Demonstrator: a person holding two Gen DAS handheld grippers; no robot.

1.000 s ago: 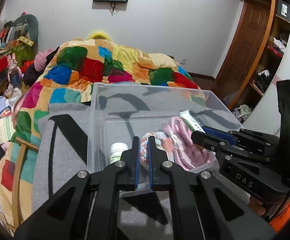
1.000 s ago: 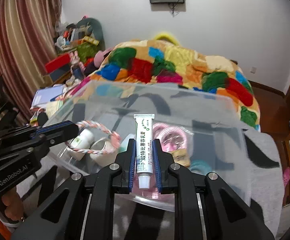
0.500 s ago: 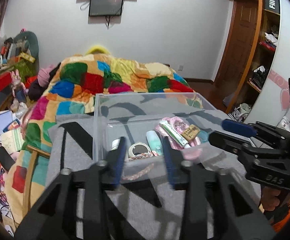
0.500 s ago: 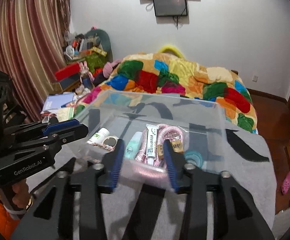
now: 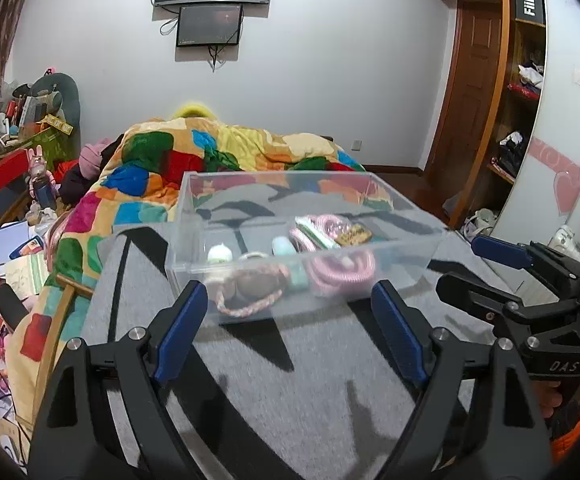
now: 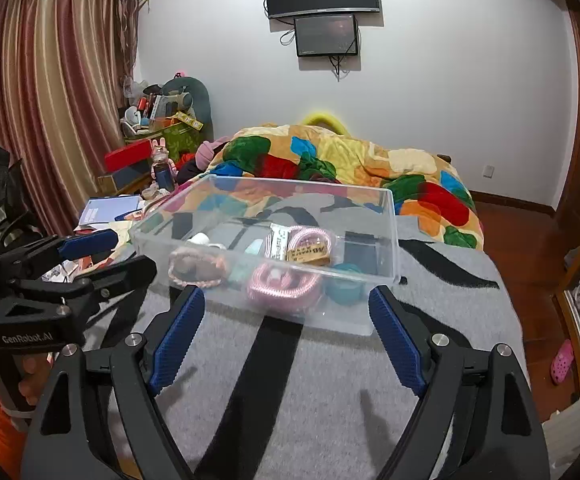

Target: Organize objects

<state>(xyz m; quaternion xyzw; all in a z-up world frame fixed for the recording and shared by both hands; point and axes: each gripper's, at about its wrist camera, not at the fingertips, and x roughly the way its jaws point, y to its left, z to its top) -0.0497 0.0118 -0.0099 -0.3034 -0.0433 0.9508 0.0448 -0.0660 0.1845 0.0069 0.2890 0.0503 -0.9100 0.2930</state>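
A clear plastic bin [image 5: 194, 216] [image 6: 389, 232] stands on the grey blanket with black stripes [image 5: 290, 380] [image 6: 329, 380]. In it lie a pink coiled rope [image 5: 339, 270] [image 6: 286, 284], a braided pink-and-white rope [image 5: 250, 300] [image 6: 194, 268], a white tube [image 5: 315, 234] [image 6: 278, 242], a small white bottle [image 5: 220, 254], a pale green item [image 5: 284, 246] and a tan tag [image 6: 307, 254]. My left gripper [image 5: 290, 320] is open and empty, held back in front of the bin. My right gripper [image 6: 286, 332] is open and empty, also short of the bin; it shows at the right of the left wrist view [image 5: 485, 268].
A colourful patchwork quilt [image 5: 210, 156] [image 6: 349, 160] covers the bed behind the bin. Papers and clutter [image 5: 2, 248] lie on the floor to the left. A wooden wardrobe with shelves [image 5: 501, 120] stands to the right. Curtains [image 6: 42, 100] hang at the left.
My right gripper let go of the white tube, which now lies in the bin. Both grippers opened wide and drew back from the bin.
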